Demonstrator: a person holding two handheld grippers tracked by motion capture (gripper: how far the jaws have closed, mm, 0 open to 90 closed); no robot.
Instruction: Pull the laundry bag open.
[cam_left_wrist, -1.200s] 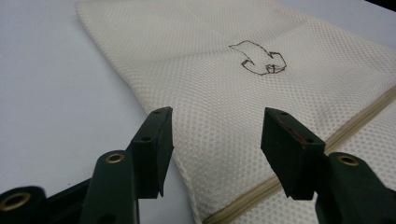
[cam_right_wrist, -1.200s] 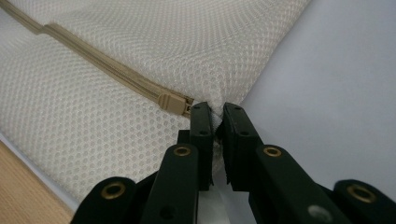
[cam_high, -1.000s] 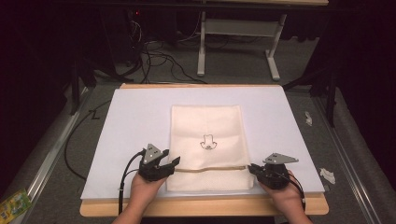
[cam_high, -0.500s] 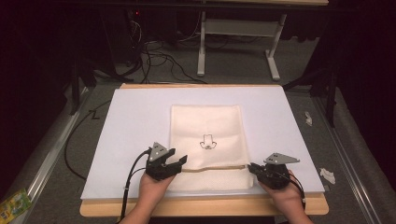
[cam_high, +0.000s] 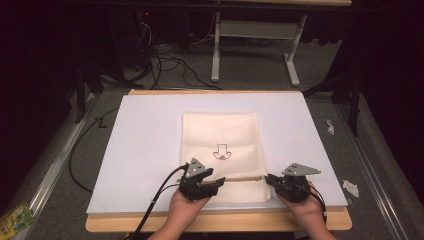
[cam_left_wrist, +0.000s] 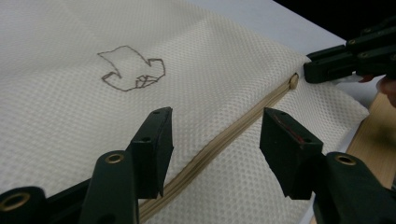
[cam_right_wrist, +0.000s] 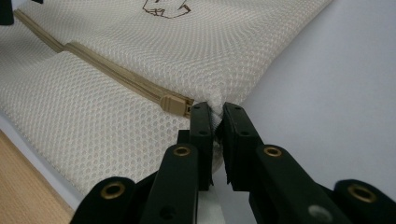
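Observation:
A cream mesh zip bag (cam_high: 220, 132) with a small outline drawing (cam_high: 222, 151) lies flat on the white sheet (cam_high: 150, 140). Its tan zipper (cam_left_wrist: 243, 128) runs across the near end, with the pull (cam_right_wrist: 175, 103) at the right end. My left gripper (cam_high: 217, 182) hangs open just over the zipper, left of the bag's middle, one jaw on each side of it in the left gripper view (cam_left_wrist: 215, 135). At the bag's right edge my right gripper (cam_high: 268, 179) is shut on a pinch of mesh beside the pull (cam_right_wrist: 215, 112).
The sheet covers a wooden table whose front edge (cam_high: 215, 222) shows below the hands. Paper scraps (cam_high: 350, 187) lie off the table's right side, a green packet (cam_high: 15, 217) on the floor at left. Cables and a desk frame (cam_high: 255, 30) stand beyond.
My left gripper has moved right from the bag's left edge to over the zipper. The right gripper and the bag have stayed put.

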